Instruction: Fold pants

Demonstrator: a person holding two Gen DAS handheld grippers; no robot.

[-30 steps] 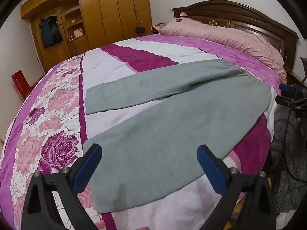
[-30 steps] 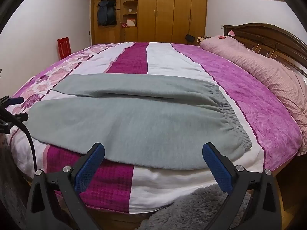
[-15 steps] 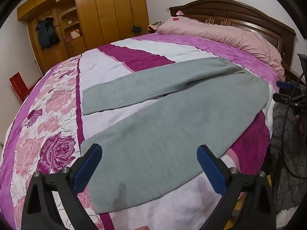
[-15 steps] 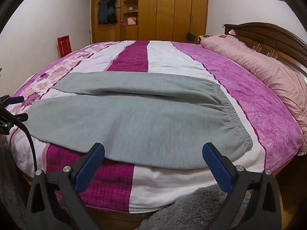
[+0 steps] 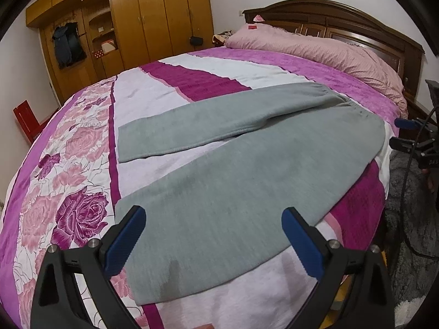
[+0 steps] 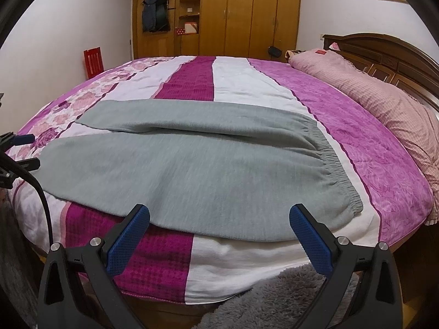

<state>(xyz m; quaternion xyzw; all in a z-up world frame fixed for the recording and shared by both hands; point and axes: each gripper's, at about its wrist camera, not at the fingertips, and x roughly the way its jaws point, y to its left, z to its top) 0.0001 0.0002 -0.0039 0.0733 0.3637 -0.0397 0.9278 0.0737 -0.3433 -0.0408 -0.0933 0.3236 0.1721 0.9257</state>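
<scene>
Clearly, from the left wrist view, the grey pants (image 5: 219, 192) lie flat on the bed (image 5: 68, 192), 2 legs splayed in a V, the near leg's cuff just ahead of the left gripper (image 5: 214, 241); its jaws stand spread wide with nothing between them, hovering above the cloth; the right gripper (image 5: 411, 139) shows at the far edge by the waist end. The fabric looks like soft, thick fleece, light and limp; I judge it will drape and sag when lifted, so a pinch at the cuff corner should hold better than mid-leg.

From the right wrist view, the elastic waistband (image 6: 337, 175) sits at the right, near the bed's edge; the right gripper (image 6: 219, 235) has its jaws spread, empty, just short of the near hem; the gathered waistband looks the firmest place to grip, at its near corner.
</scene>
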